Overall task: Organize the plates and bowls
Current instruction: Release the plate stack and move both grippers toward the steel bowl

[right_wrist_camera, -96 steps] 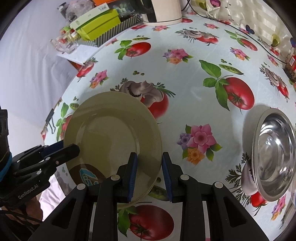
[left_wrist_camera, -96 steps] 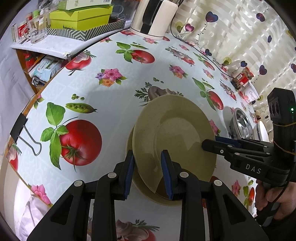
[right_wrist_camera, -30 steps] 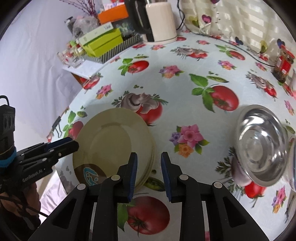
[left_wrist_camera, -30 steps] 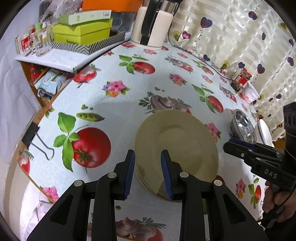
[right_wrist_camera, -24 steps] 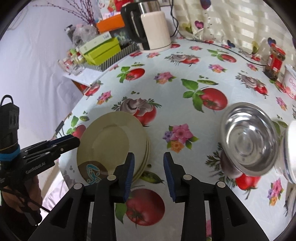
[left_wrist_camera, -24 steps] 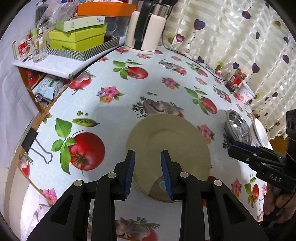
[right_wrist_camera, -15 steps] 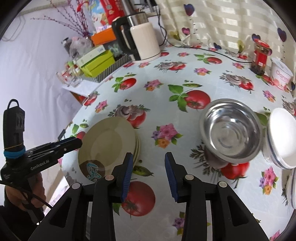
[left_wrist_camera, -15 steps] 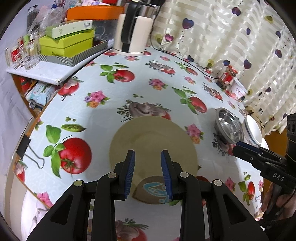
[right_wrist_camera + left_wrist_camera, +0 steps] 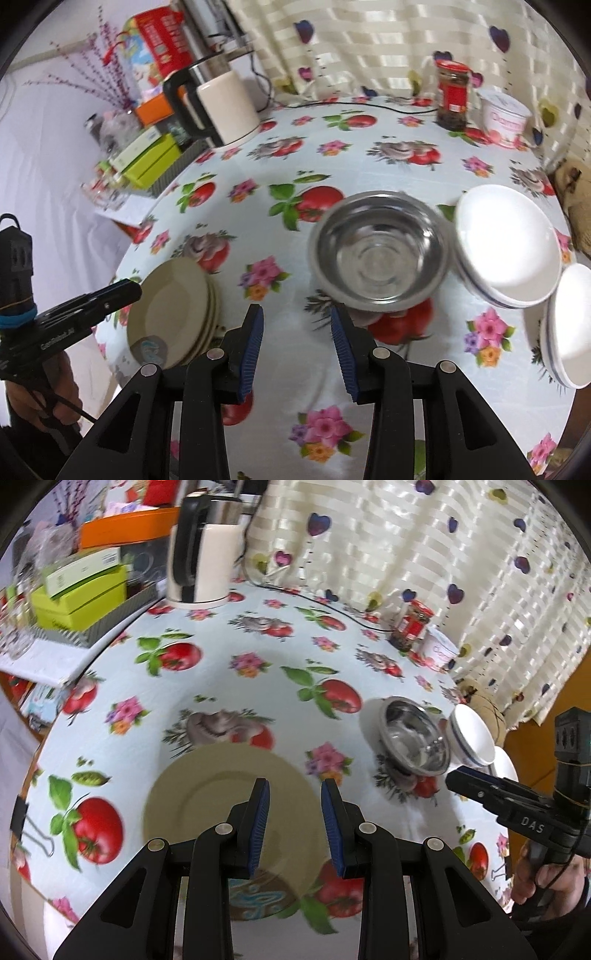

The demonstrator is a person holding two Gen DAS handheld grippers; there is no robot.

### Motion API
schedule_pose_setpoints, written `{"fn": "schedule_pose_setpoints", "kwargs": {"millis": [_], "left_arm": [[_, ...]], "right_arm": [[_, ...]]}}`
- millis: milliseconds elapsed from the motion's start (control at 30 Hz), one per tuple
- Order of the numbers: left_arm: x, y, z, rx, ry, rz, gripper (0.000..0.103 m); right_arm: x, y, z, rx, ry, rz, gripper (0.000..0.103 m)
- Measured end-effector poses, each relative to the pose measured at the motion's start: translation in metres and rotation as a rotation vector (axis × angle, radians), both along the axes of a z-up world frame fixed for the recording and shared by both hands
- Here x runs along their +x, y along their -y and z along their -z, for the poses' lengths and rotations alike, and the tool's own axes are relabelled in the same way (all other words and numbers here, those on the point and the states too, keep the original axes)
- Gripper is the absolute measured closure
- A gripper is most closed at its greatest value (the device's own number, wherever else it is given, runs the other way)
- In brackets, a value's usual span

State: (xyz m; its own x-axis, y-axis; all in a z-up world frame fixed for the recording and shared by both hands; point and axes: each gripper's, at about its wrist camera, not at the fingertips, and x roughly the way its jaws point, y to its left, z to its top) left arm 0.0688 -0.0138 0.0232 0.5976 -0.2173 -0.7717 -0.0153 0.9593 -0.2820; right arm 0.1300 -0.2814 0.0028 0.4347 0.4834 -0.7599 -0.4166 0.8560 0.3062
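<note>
Both hand-held grippers are empty with their jaws apart. Left hand-held gripper (image 9: 294, 821) hovers above the plates (image 9: 207, 797), its blue pads clear of the top plate's surface; right hand-held gripper (image 9: 297, 341) hangs over bare cloth just in front of the steel bowl (image 9: 378, 249), touching nothing.

Plates sit as a beige stack near the counter's (image 9: 229, 686) front-left edge; from the right wrist view the stack (image 9: 171, 314) shows several rims layered at its right side. A brown and teal mark shows at the near edge of the top plate.

Right of the stack, well apart from it, the steel bowl (image 9: 413, 738) stands upright on a tomato print. Just beside it to the right are the white bowls (image 9: 508, 247), nested, with blue lines along the outer walls, tilted towards the steel one; whether they touch it cannot be told. A second pile of white bowls (image 9: 569, 325) lies nearer the counter's right edge.

At the far side stand a kettle (image 9: 221, 107) on its base, a red-lidded jar (image 9: 452, 96) and a white tub (image 9: 504, 114) before the heart-patterned curtain (image 9: 443, 565). Green boxes (image 9: 79, 594) are piled on a shelf at the left. A binder clip (image 9: 22, 819) grips the cloth at the counter's left edge.
</note>
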Motion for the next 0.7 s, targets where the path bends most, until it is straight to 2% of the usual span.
{"fn": "schedule_pose_setpoints", "kwargs": {"millis": [700], "left_arm": [[0.057,0.057,0.007,-0.049,-0.024,0.128,0.074]], "right_arm": [[0.034,0.046,0.027,0.002,-0.059,0.179,0.067]]}}
